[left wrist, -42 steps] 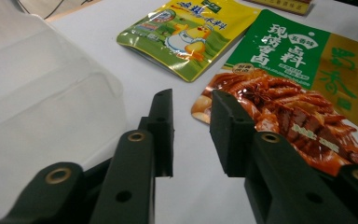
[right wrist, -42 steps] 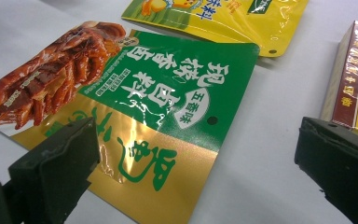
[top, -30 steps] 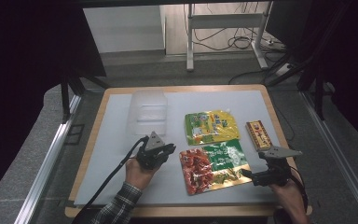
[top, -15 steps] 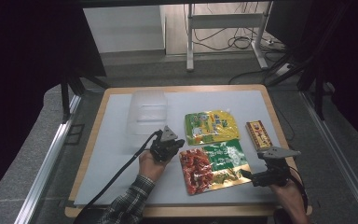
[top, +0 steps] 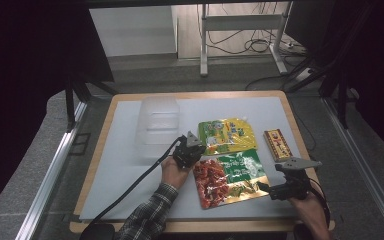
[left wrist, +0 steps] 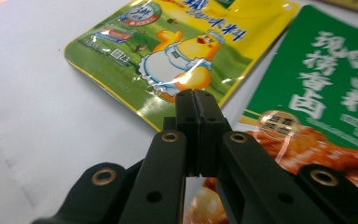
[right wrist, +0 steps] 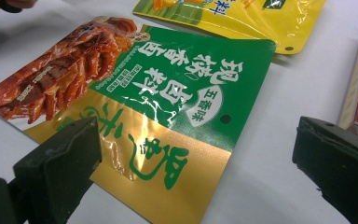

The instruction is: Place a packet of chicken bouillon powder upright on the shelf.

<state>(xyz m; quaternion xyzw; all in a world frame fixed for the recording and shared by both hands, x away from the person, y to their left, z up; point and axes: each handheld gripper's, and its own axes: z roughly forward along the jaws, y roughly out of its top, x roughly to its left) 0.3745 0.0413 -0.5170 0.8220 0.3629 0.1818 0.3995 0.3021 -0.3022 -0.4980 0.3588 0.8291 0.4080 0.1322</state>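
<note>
Flat on the tabletop lies the yellow pouch [top: 227,134], glossy, green along one end, a cartoon duck printed on it. Just beside it, nearer the person, the green pouch [top: 230,176] also lies flat, its left part showing red meat, a gold band along its near edge.

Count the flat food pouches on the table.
2. The yellow pouch lies behind, just beyond the left gripper; the green and red pouch lies nearer the front edge, between both grippers. None seems hidden.
</note>
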